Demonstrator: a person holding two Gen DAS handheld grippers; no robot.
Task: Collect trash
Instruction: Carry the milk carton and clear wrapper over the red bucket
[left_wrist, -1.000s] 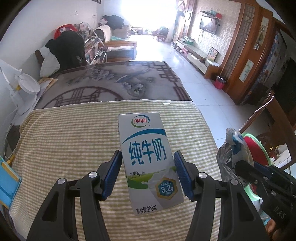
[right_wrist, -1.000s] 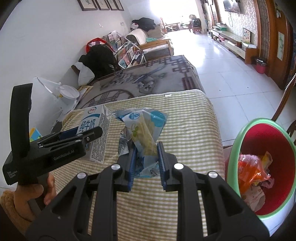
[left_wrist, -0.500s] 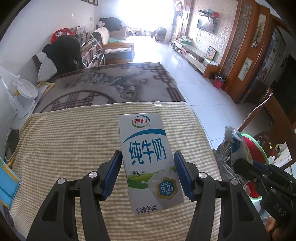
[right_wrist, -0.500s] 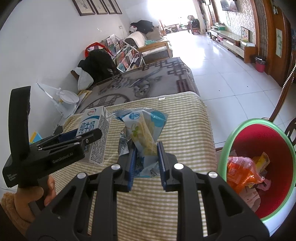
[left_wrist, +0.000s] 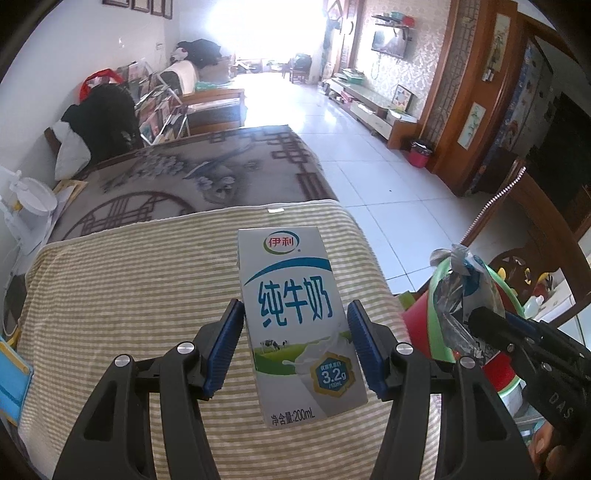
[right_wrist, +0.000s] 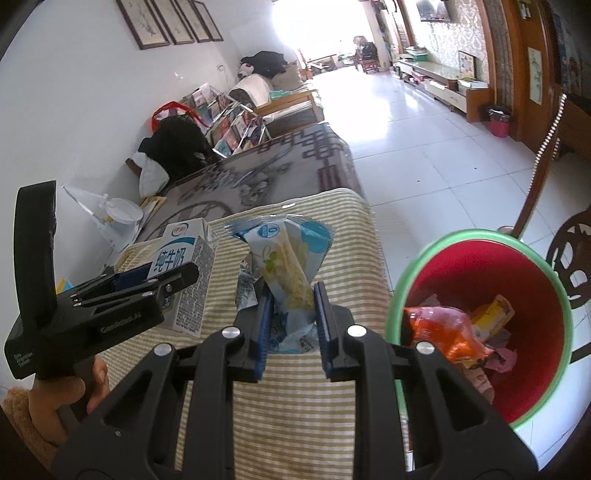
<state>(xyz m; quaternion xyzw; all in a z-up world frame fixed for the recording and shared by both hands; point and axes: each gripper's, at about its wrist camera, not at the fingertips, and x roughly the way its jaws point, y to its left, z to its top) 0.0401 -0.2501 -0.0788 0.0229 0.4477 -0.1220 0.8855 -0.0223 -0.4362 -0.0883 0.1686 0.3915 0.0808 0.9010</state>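
Note:
A white and blue milk carton (left_wrist: 291, 280) hangs upright over the striped tablecloth (left_wrist: 129, 295), and my left gripper (left_wrist: 294, 312) is shut on its lower sides. In the right wrist view the carton (right_wrist: 192, 266) is at the left. My right gripper (right_wrist: 294, 291) is shut on a crumpled blue and white snack wrapper (right_wrist: 284, 251), held just left of the bin. The red bin with a green rim (right_wrist: 402, 280) stands off the table's right edge and holds an orange wrapper (right_wrist: 443, 332) and other scraps. The left wrist view shows the wrapper (left_wrist: 461, 288) over the bin's rim (left_wrist: 437, 332).
A grey patterned cover (left_wrist: 192, 173) lies beyond the striped cloth. A wooden chair (right_wrist: 569, 251) stands behind the bin, with white tiled floor (right_wrist: 424, 147) past it. A white fan (left_wrist: 29, 199) and a blue item (left_wrist: 11, 384) are at the table's left side.
Both grippers have carried their loads to the right, towards the bin. The bin now shows larger and nearer in both views. Neither grip has altered.

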